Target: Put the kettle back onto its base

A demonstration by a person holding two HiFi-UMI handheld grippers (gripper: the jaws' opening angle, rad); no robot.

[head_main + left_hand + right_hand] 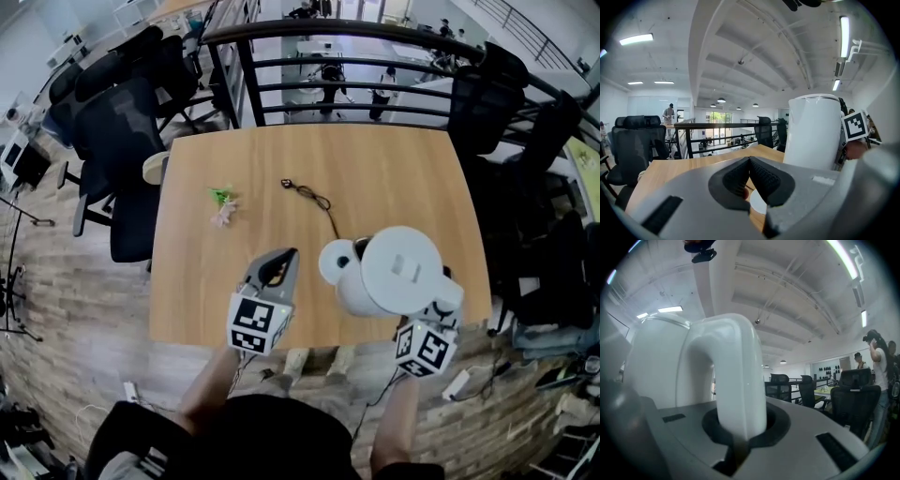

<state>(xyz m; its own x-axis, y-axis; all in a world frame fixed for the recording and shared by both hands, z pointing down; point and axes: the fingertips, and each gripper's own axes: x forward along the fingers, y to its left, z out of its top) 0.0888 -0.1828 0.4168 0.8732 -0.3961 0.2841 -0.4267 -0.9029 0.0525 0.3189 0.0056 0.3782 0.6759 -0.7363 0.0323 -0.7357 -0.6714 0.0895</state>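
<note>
Overhead, the kettle hung low over the table, overlapping its base, with the right gripper behind and the left gripper alongside.

Left gripper view: jaws pressed together, empty, above the base.

Right gripper view: jaws clamped on the kettle handle.

Risk: lowering it off-centre would miss the connector and tip the kettle, and the cord could tug the base.
</note>
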